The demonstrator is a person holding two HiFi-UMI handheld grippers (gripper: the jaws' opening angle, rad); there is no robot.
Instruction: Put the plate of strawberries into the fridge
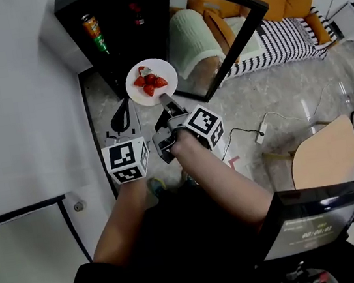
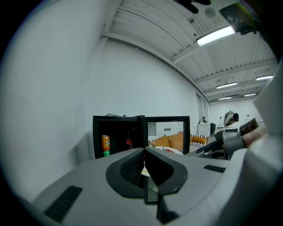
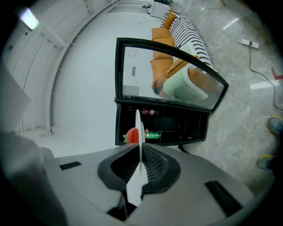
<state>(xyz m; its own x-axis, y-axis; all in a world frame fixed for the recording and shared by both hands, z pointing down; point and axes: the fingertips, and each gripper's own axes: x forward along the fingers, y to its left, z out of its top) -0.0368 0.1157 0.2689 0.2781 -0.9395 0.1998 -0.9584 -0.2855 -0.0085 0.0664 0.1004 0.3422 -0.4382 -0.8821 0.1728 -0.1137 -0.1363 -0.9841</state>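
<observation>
A white plate (image 1: 152, 82) with several red strawberries (image 1: 149, 81) hangs in front of the open black mini fridge (image 1: 122, 27). My right gripper (image 1: 165, 99) is shut on the plate's near rim. The right gripper view shows the plate (image 3: 138, 126) edge-on between the jaws of that gripper (image 3: 139, 152), one strawberry (image 3: 132, 135) showing beside it. My left gripper (image 1: 120, 116) hangs just left of and below the plate, jaws shut with nothing in them. In the left gripper view its closed tips (image 2: 144, 152) point at the fridge (image 2: 119, 137), with the plate (image 2: 170, 150) just past them.
The fridge's glass door (image 1: 217, 32) stands swung open to the right. An orange can (image 1: 93, 32) and a dark bottle (image 1: 137, 10) stand inside. A white wall (image 1: 18, 95) runs along the left. An orange-cushioned sofa (image 1: 275, 7), a power strip (image 1: 260, 135) and a wooden seat (image 1: 323, 152) lie to the right.
</observation>
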